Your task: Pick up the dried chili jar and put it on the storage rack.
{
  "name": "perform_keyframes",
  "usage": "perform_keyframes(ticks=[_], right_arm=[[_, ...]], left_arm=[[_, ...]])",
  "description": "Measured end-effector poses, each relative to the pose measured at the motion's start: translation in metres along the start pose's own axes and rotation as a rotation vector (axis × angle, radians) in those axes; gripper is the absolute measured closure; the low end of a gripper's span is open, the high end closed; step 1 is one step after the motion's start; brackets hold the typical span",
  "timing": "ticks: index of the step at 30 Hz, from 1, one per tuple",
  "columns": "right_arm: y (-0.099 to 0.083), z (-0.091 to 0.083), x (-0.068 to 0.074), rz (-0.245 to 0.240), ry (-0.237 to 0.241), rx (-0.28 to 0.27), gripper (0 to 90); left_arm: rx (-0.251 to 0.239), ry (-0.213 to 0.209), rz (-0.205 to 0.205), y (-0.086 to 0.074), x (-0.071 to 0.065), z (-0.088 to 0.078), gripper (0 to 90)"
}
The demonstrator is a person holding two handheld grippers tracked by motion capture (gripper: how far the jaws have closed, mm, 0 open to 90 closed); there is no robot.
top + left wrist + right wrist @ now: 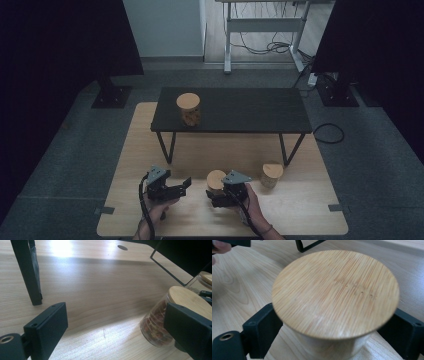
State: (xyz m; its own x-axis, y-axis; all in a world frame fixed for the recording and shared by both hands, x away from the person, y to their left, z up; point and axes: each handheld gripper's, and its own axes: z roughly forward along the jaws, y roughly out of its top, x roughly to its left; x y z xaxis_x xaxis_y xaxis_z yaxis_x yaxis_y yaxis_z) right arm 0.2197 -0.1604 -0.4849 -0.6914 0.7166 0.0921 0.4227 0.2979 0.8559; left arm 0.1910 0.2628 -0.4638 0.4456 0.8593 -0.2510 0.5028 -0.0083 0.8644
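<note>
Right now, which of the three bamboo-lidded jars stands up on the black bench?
The jar on the bench, at its left end; the other two jars stand on the wooden table.

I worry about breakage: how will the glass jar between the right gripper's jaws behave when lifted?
The jar looks like smooth clear glass, so probably slippery and breakable if dropped. Its reddish contents fill it, so it is likely fairly heavy for its size. The wide bamboo lid overhangs the right gripper jaws and may catch if the jar slips.

pale wood table (300, 215) carries two lidded jars (216, 181) (271, 175) (and a black bench (250, 112)).
</note>
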Motion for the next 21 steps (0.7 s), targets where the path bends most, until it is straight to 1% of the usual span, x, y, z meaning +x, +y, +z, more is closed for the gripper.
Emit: perform_keyframes(ticks=[2,6,8,14,21], right_arm=[[0.0003,0.0020,0.0001,0.005,0.002,0.000,13.0],[0.0018,0.0047,0.0020,0.016,-0.015,0.010,21.4],[0.0018,0.0049,0.0020,0.019,-0.017,0.011,21.9],[0.0004,0.0040,0.0051,0.001,-0.028,0.005,22.9],[-0.0024,0.0033,0.0067,-0.008,-0.034,-0.007,23.5]], left_arm=[[0.002,0.002,-0.002,0.0000,0.0004,0.0005,5.2],[0.004,0.005,-0.005,-0.0007,0.0009,0.0012,5.2],[0.006,0.006,-0.003,-0.0010,0.0005,0.0008,5.2],[0.009,0.004,0.001,-0.0013,-0.0008,0.0016,5.2],[0.015,0.001,-0.003,-0.0009,0.0014,0.0016,5.3]])
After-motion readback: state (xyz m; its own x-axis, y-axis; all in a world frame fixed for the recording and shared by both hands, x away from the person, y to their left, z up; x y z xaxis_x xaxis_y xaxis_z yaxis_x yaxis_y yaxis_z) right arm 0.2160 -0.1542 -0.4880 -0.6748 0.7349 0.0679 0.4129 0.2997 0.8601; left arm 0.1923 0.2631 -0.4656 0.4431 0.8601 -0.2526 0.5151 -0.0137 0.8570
